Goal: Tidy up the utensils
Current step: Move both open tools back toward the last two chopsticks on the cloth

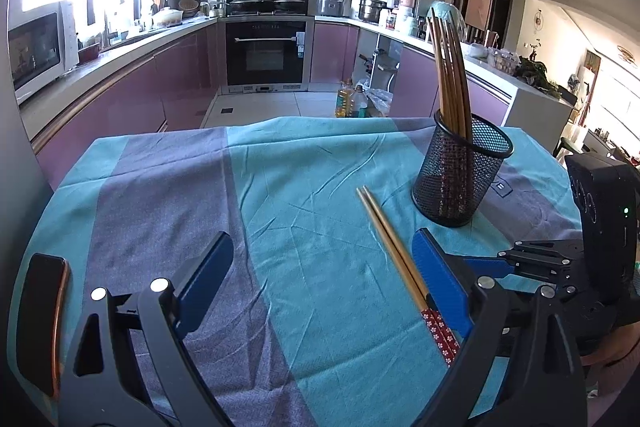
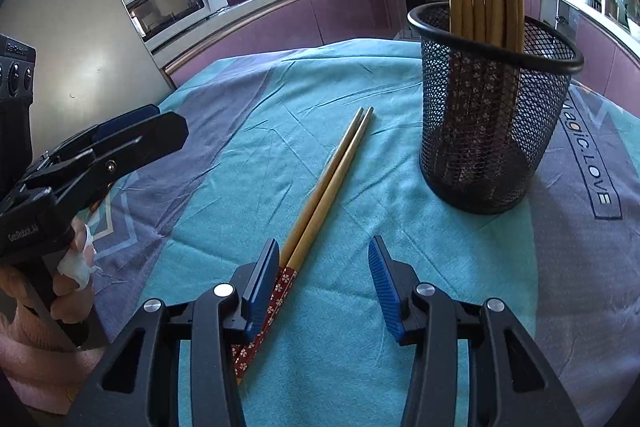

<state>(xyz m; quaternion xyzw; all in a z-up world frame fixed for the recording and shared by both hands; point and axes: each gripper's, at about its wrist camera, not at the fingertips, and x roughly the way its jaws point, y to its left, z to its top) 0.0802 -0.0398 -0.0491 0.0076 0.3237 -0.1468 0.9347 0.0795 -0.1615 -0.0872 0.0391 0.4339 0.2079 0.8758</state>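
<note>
We list one pair of chopsticks [image 2: 328, 187] flat on the surface, just beside the mesh holder [image 2: 492, 115]; left hand-held gripper [image 1: 320, 283] apart; right hand-held gripper [image 2: 324, 287] apart, one finger [image 2: 262, 291] overlapping the pair's patterned ends.

wooden chopsticks [image 2: 326, 187], metal mesh holder [image 2: 492, 115], cloth [image 2: 240, 99]

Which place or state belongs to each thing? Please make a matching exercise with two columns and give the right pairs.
Things:
1. pair of chopsticks
2. mesh holder
3. left gripper
4. phone

Places or states:
A. stands upright and holds several chopsticks
B. lies at the left edge of the cloth
C. lies flat on the cloth, patterned red ends toward the cameras
D. fingers spread wide, nothing pressed between them

Pairs: 1-C, 2-A, 3-D, 4-B
</note>
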